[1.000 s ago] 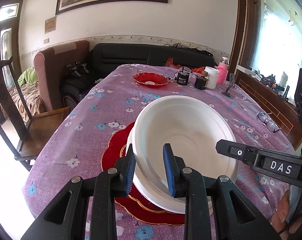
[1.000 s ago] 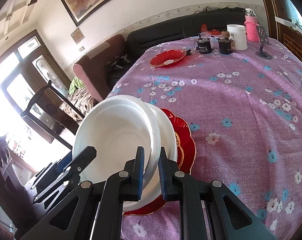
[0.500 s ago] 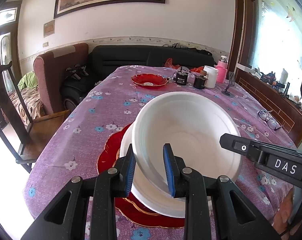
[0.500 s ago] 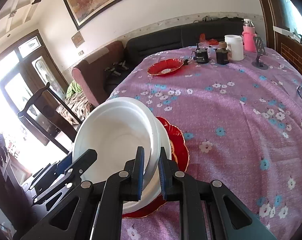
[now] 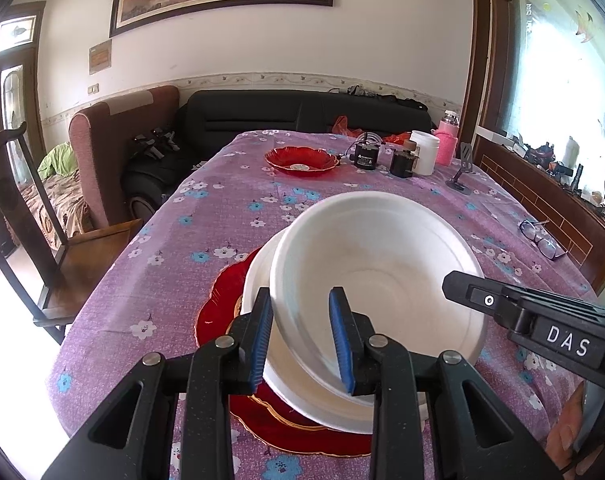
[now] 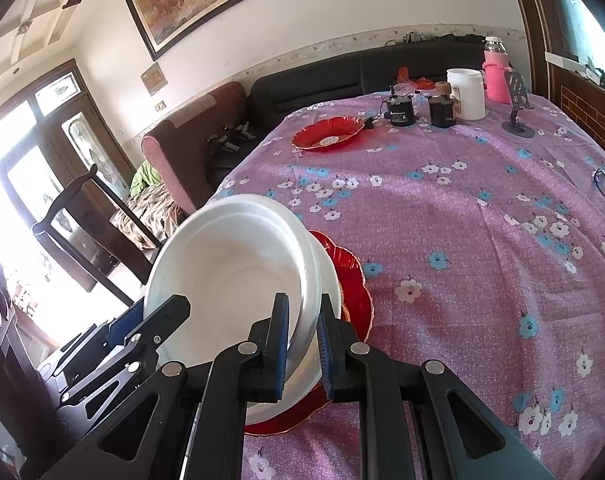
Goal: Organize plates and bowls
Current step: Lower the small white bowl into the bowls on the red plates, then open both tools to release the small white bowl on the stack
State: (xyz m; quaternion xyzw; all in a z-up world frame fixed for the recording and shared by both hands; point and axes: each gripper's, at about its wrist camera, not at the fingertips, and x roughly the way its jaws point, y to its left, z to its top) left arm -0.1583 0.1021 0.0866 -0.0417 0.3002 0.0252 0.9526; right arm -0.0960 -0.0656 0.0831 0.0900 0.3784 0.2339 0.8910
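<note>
A white bowl (image 5: pixel 382 272) is held tilted above a second white bowl (image 5: pixel 258 276), which sits on a red plate (image 5: pixel 222 300) with a gold rim on the purple floral tablecloth. My left gripper (image 5: pixel 302 336) is shut on the top bowl's near rim. My right gripper (image 6: pixel 302 344) is shut on the opposite rim of the same bowl (image 6: pixel 230 276), with the lower bowl (image 6: pixel 326 276) and the red plate (image 6: pixel 354 280) behind it. Another red plate (image 5: pixel 301 160) lies far across the table; it also shows in the right wrist view (image 6: pixel 328 134).
At the table's far end stand a white jar (image 5: pixel 424 152), a pink bottle (image 5: pixel 448 142), two small black devices (image 5: pixel 366 154) and a phone stand (image 5: pixel 462 168). Glasses (image 5: pixel 540 238) lie at the right edge. A wooden chair (image 5: pixel 42 232) stands left of the table.
Both grippers have lifted the top white bowl a little higher off the lower bowl, and the views have risen with it. Both grips stay the same.
</note>
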